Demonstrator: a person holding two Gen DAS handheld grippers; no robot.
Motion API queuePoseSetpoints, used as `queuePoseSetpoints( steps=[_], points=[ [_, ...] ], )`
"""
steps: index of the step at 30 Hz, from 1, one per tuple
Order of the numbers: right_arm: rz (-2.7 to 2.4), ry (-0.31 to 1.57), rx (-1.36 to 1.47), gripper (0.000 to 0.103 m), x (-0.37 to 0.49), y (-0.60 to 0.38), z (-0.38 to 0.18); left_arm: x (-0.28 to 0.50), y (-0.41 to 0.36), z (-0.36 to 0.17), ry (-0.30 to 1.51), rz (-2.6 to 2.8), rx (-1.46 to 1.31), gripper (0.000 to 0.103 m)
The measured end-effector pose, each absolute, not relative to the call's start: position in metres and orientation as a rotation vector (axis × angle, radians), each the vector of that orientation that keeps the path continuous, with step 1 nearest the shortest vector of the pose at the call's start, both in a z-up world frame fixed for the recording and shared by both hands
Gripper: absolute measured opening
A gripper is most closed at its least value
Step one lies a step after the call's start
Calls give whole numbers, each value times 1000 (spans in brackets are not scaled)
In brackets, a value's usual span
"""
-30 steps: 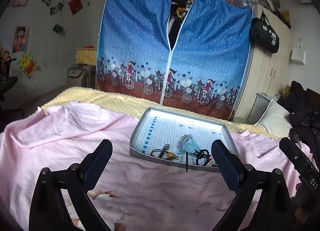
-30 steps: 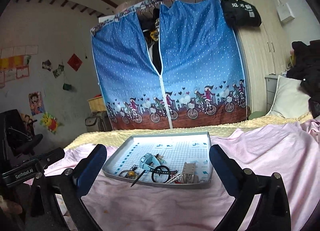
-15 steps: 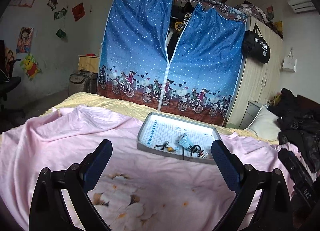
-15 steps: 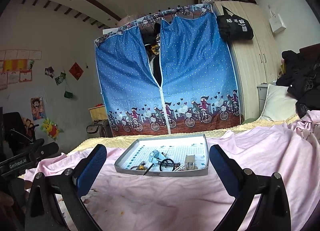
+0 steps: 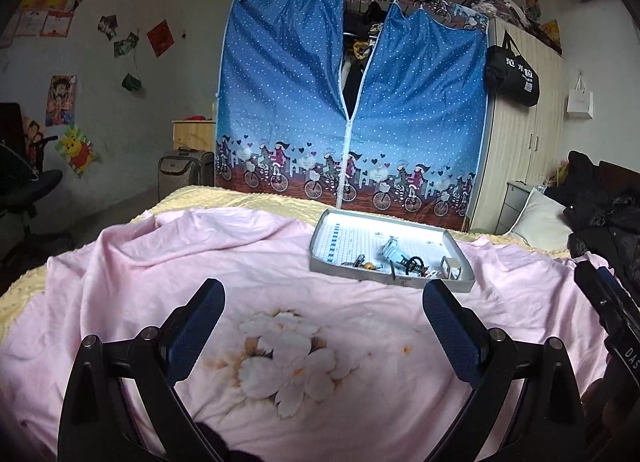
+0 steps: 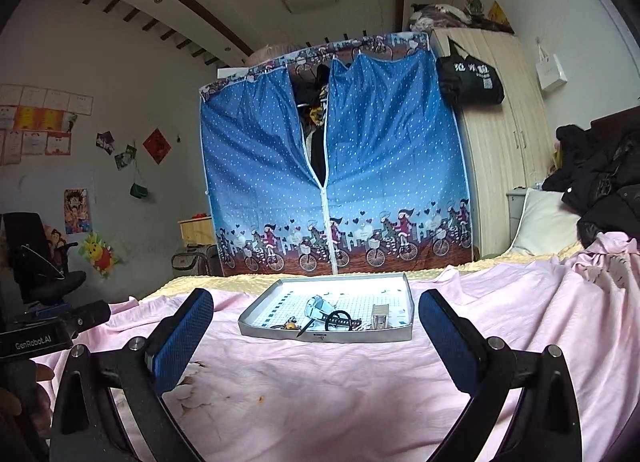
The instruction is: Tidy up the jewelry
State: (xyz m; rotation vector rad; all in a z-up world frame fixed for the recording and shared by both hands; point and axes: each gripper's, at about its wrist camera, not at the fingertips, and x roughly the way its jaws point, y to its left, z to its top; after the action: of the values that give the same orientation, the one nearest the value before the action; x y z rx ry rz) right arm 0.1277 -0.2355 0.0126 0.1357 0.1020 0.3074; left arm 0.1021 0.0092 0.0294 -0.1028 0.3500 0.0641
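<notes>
Bedroom, one bed, spread with a pink blanket (image 5: 152, 270) printed with a pale flower.

Item 1: your left tongs (image 5: 323, 304). Blue-padded fingers (image 5: 196, 326) spread wide, nothing between them, held above the flower print well short of the tray.

Item 2: your right tongs (image 6: 316, 316). Also spread wide and empty, above the blanket, with the tray seen between the two pads (image 6: 448, 338). The other tool's black body shows at the left edge of the right wrist view.

Item 3: tray (image 5: 320, 262), shallow, grey-rimmed, grid-lined floor, lying flat on the blanket toward the foot edge of the bed.

Item 4: jewelry (image 6: 332, 318), a small loose heap against the tray's near rim. You can make out a pale blue piece (image 6: 318, 308), a black ring-shaped piece (image 6: 340, 320), a small yellow bit and a dark pin-like piece. A small clear box (image 6: 380, 316) stands just right of the heap. Finer detail is too small to tell.

Item 5: yellow bedspread (image 5: 248, 199), showing past the blanket at the foot edge.

Item 6: blue dotted fabric wardrobe (image 5: 288, 101) beyond the bed, zip partly open.

Item 7: white pillow (image 5: 538, 221) and dark clothing at the bed's right edge.
</notes>
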Motion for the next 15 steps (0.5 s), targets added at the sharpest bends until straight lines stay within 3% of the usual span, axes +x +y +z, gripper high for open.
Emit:
queuePoseSetpoints(
  steps=[15],
  points=[
    [233,142,69,103,95,-211,-4,66,20,5,331,54,-112,97]
  ],
)
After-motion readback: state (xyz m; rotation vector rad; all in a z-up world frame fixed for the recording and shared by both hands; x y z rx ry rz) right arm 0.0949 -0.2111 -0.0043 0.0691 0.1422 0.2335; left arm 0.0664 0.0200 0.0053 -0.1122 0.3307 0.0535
